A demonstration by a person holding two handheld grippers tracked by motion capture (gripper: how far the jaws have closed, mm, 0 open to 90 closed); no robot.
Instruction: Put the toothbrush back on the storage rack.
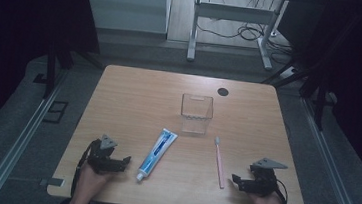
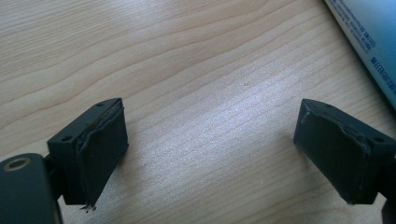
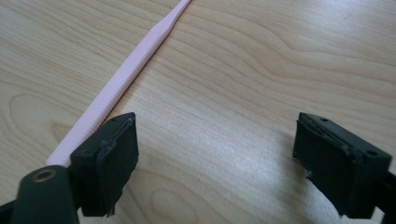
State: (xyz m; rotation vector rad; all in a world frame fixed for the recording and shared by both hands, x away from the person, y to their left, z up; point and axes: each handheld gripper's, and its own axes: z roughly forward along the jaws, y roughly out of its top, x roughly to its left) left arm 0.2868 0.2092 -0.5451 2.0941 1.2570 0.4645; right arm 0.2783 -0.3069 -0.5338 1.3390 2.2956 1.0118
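Both grippers, left [image 1: 124, 161] & right [image 1: 236, 180], wide open w/ nothing held, near table's [image 1: 134, 92] front edge, toothpaste [image 1: 158, 153] & toothbrush [image 1: 220, 162] between.

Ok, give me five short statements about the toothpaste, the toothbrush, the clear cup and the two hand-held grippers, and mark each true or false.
1. The pink plastic toothbrush stands inside the clear plastic cup. False: it lies flat on the light wooden table, nearer the person than the cup.
2. The blue-and-white toothpaste tube lies between the left hand-held gripper and the toothbrush. True.
3. The right hand-held gripper is clamped on the toothbrush. False: its jaws are apart with bare table between them, the handle beside one jaw.
4. The clear cup is empty. True.
5. The left hand-held gripper holds the tube. False: its jaws are open over bare wood.
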